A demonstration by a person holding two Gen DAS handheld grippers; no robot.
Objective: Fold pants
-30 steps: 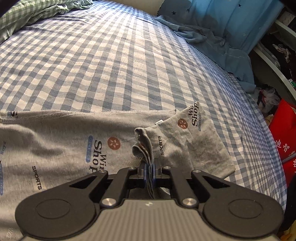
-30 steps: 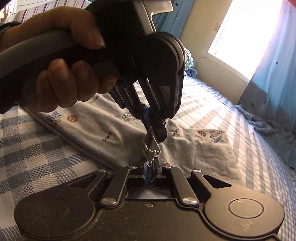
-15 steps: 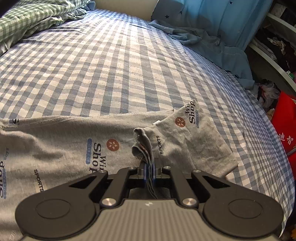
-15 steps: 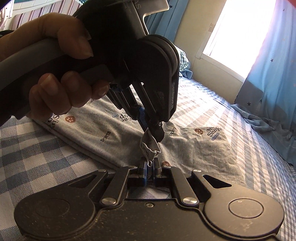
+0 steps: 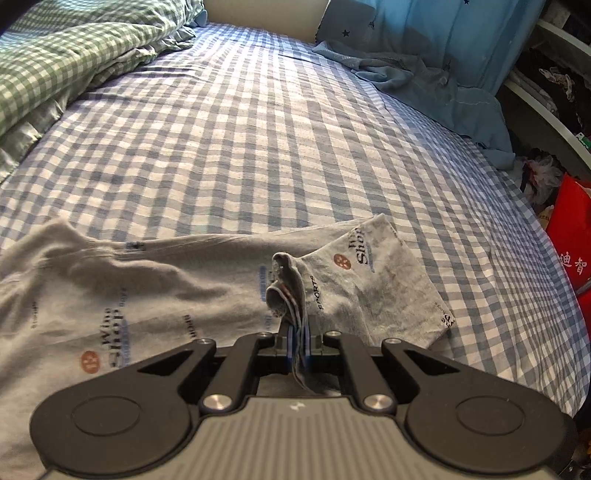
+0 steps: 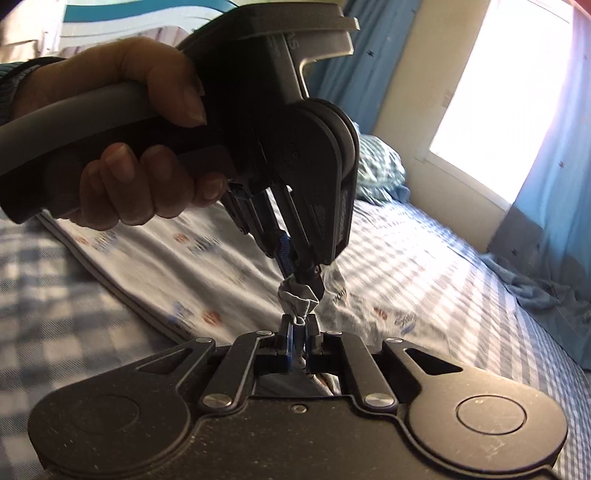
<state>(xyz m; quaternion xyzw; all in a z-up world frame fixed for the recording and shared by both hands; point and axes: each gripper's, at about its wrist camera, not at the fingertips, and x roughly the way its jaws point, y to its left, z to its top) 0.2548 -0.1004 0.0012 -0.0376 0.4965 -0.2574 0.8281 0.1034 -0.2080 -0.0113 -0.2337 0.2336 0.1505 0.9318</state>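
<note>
My left hand-held gripper (image 5: 298, 345) is clamped on a bunched edge of the grey pants (image 5: 155, 295) lying on the bed (image 5: 258, 129); my right hand-held gripper (image 6: 298, 338) pinches the same bunch, so both can carry the fold over.

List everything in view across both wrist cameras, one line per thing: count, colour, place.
pants: one, grey with printed words and orange dots, spread on the bed, a bunched edge pinched by both grippers
bed sheet: one, blue and white check, covering the bed
quilt: one, green and white check, heaped at far left
curtains: blue with dark stars, far end, hem pooled on the bed
window: one, bright, right wall
red bag: one, right of the bed
left gripper: one, black, shut on the pants
right gripper: one, black, shut on the pants
hand: one, around the left gripper's handle
</note>
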